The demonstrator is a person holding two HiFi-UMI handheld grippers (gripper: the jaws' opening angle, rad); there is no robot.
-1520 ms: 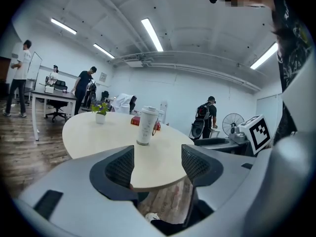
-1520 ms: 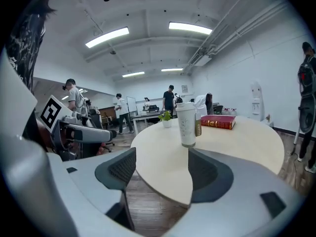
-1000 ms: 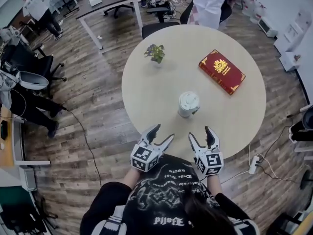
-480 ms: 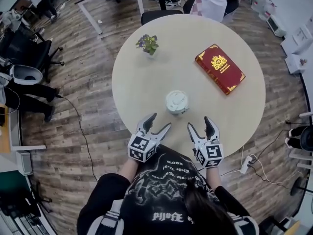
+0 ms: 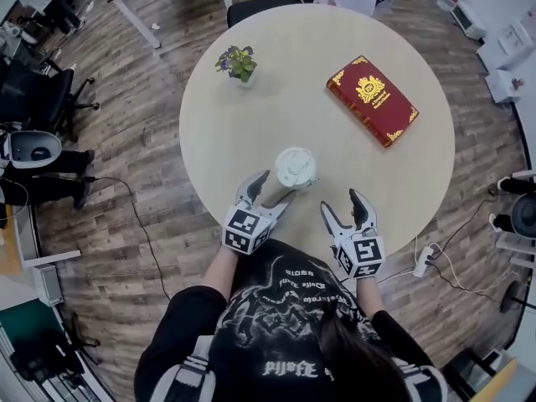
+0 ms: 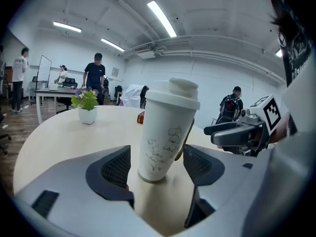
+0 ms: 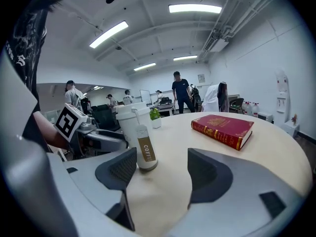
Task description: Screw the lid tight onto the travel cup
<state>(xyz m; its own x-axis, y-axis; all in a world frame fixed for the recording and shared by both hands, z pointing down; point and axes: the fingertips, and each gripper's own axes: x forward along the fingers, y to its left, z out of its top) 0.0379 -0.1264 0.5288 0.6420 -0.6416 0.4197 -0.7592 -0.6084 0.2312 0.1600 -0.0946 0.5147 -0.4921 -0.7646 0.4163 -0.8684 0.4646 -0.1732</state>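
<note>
A white travel cup [image 5: 296, 167] with its white lid [image 6: 174, 94] on top stands upright on the round beige table [image 5: 218, 141], near the front edge. My left gripper [image 5: 274, 191] is open, and its jaws have just been opening. In the left gripper view the cup [image 6: 164, 135] stands between the fingertips [image 6: 116, 168] with a gap on each side. My right gripper [image 5: 342, 205] is open and empty, to the right of the cup and apart from it. In the right gripper view the cup [image 7: 138, 137] stands ahead and left of the jaws.
A red book [image 5: 372, 100] lies at the table's back right, and a small potted plant [image 5: 237, 62] stands at the back left. Office chairs, desks and several people stand around the room beyond the table. Cables and a power strip [image 5: 423, 260] lie on the wooden floor.
Both grippers have moved forward over the table's edge toward the cup. The left one has come up around the cup's base; the right has closed in less.
</note>
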